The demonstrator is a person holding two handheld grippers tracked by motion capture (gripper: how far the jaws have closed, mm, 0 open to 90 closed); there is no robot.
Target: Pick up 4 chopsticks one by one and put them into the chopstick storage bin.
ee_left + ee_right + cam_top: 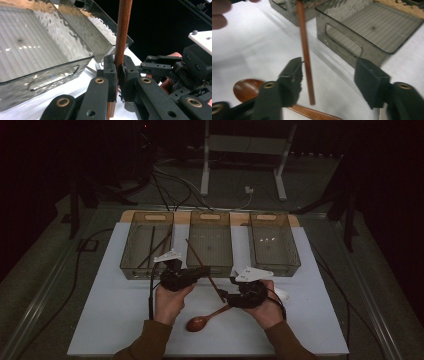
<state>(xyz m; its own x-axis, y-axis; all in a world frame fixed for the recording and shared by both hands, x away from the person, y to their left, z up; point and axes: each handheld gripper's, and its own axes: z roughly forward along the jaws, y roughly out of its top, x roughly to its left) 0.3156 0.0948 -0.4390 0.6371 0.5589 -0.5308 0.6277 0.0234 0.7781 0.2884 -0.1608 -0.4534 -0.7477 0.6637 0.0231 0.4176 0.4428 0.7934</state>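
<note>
Your left gripper (119,72) is clamped on the slim reddish-brown wooden chopstick (122,32), held above the white mat (115,305). Your right gripper (328,80) jaws stand apart around its lower end, not pressing.

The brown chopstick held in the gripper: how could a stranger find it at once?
Start at the white table mat, then the middle clear bin. Before it, the left gripper is shut on a brown chopstick raised aslant in the air, whereas the wooden spoon lies flat on the mat.

Wooden spoon (247,90) partly behind tongs (329,80)
</note>
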